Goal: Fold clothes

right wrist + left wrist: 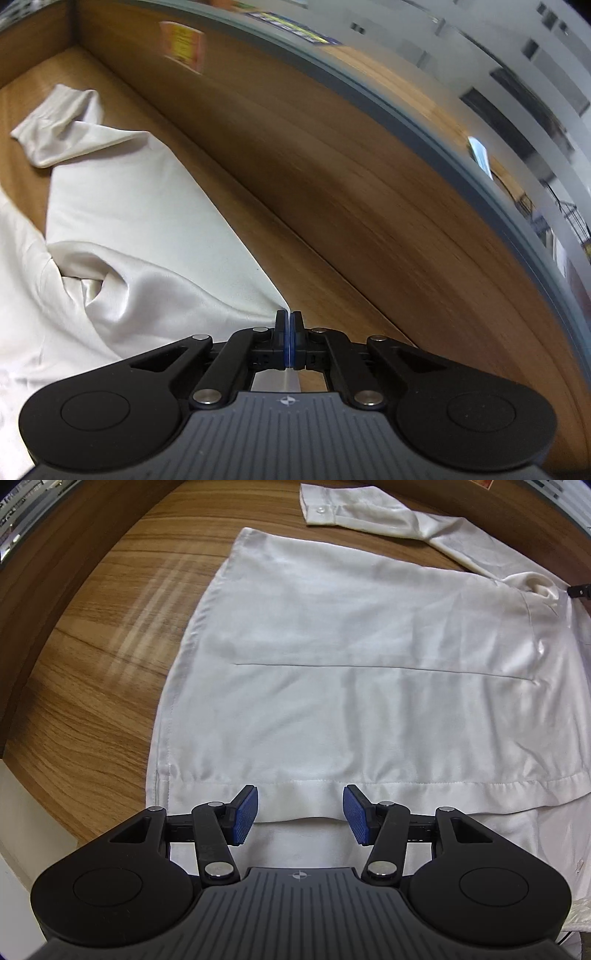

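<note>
A white long-sleeved shirt (351,664) lies spread on the wooden table (92,686). One side is folded over, its hemmed edge running just ahead of my left gripper (300,812), which is open and empty over that edge. One sleeve with a buttoned cuff (321,509) lies at the far side. My right gripper (290,325) is shut on an edge of the shirt's sleeve (147,206) and holds it lifted near the table's back board. The sleeve's cuff (55,122) rests on the table at the upper left.
A wooden back board (332,166) rises along the table's far edge, with a frosted glass partition (498,74) above it. The table's near-left edge (22,768) drops off beside my left gripper. A small black object (580,590) shows at the right edge.
</note>
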